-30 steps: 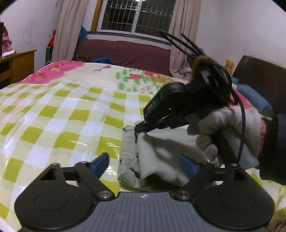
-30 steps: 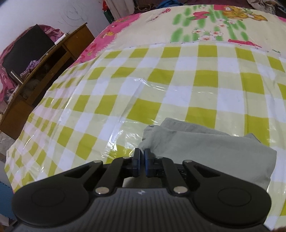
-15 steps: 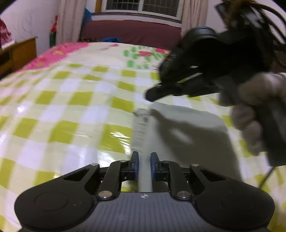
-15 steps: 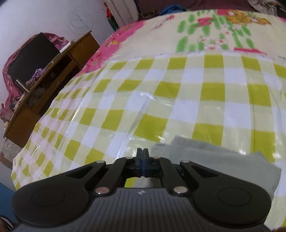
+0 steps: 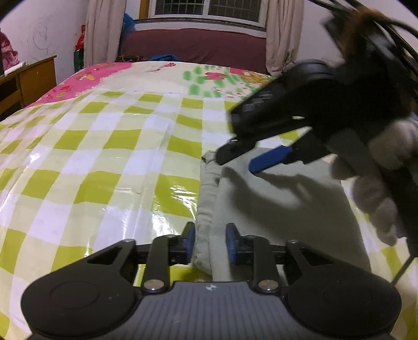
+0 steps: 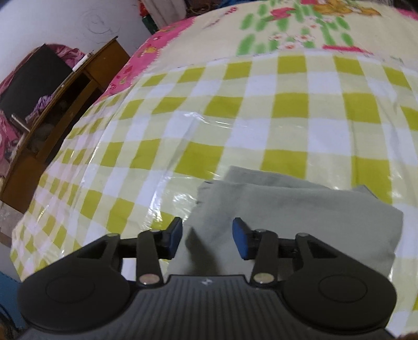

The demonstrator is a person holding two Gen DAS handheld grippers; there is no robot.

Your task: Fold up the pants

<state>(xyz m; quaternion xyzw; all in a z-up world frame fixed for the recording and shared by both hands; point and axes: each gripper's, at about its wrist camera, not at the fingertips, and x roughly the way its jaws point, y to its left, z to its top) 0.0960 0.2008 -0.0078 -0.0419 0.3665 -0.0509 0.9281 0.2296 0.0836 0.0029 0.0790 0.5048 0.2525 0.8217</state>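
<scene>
- Pants [image 5: 274, 204]: grey-green, folded into a compact rectangular bundle, lying flat on the near part of the bed; stacked edges face left.
- Bed cover [image 5: 104, 146]: glossy yellow-green and white check, creased near the pants; pink and floral print on the far part.
- Left gripper [image 5: 210, 244]: low over the near left edge of the pants. Its jaws have just been opening; the blue pads [image 5: 189, 242] stand a little apart with the layered fabric edge between them, the left pad against the fabric, the right pad not plainly pressing on it.
- Right gripper [image 6: 207, 238]: over the far left corner of the pants. Its jaws have just been opening; the pads [image 6: 240, 239] are spread, cloth below and between them, none gripped.
- Gloved hand [image 5: 381, 188]: light knit glove, at right, holding the right gripper's handle.
- Wooden desk [image 6: 65, 109]: left of the bed, against the wall.
- Window [image 5: 206, 10]: barred, far wall, curtains [image 5: 102, 36] either side.
</scene>
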